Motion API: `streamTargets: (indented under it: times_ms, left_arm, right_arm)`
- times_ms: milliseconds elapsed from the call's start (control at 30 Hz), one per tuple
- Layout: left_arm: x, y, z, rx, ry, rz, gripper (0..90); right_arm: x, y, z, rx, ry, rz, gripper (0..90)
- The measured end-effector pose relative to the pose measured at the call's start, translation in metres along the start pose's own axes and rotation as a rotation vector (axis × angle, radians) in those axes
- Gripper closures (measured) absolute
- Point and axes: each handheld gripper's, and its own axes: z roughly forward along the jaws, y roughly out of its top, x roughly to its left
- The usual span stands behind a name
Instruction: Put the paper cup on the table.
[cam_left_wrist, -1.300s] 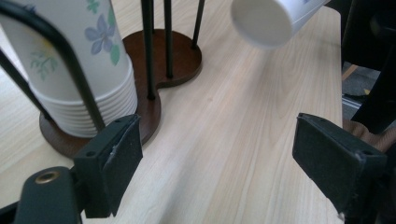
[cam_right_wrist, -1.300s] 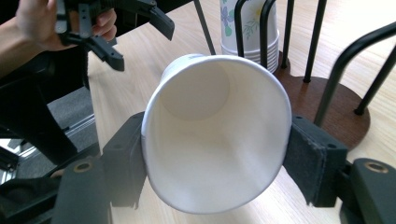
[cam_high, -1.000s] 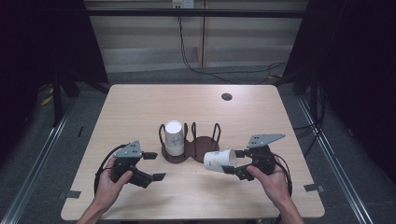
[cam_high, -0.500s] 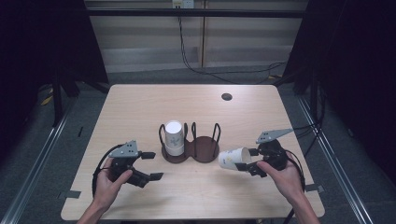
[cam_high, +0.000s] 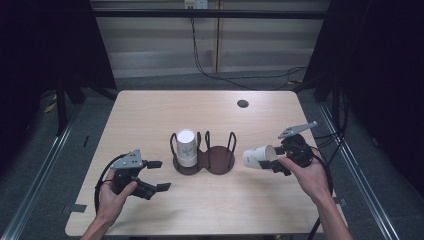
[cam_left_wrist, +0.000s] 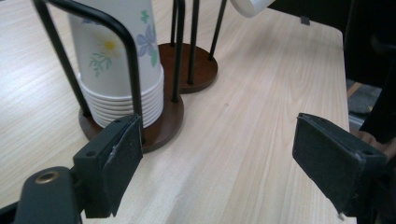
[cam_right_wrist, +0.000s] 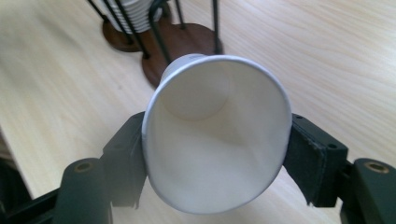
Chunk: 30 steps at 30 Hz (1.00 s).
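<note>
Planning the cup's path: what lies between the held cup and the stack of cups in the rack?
In the high view, the rack's vacant ring sits between the held cup and the stack of cups.

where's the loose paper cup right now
In the high view the paper cup lies on its side in the right gripper, above the table's right half, just right of the holder's empty ring.

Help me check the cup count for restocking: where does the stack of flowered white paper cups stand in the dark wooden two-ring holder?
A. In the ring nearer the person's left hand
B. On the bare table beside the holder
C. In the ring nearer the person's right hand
A: in the high view the stack of flowered white paper cups fills the left ring of the dark wooden two-ring holder, whose other ring stands bare.
</note>
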Motion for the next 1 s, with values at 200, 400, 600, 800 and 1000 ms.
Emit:
streamTargets:
  times_ms: [200, 400, 600, 800, 1000]
  left_arm:
    - [0.001, -0.003, 0.002, 0.021, -0.010, 0.002, 15.9]
    - [-0.002, -0.003, 0.006, 0.035, -0.032, 0.014, 15.9]
    - [-0.002, -0.003, 0.006, 0.047, -0.029, 0.020, 16.0]
    - [-0.001, -0.003, 0.006, 0.046, -0.026, 0.021, 15.9]
    - [-0.003, -0.003, 0.007, 0.053, -0.038, 0.025, 15.9]
  right_arm:
    - [-0.012, 0.014, 0.008, 0.067, -0.024, 0.028, 29.7]
    - [-0.020, 0.026, 0.012, 0.131, -0.056, 0.027, 29.4]
    - [-0.022, 0.036, 0.017, 0.207, -0.085, 0.003, 29.3]
    - [-0.028, 0.042, 0.023, 0.267, -0.103, 0.003, 29.2]
    - [-0.031, 0.043, 0.033, 0.322, -0.123, 0.006, 29.0]
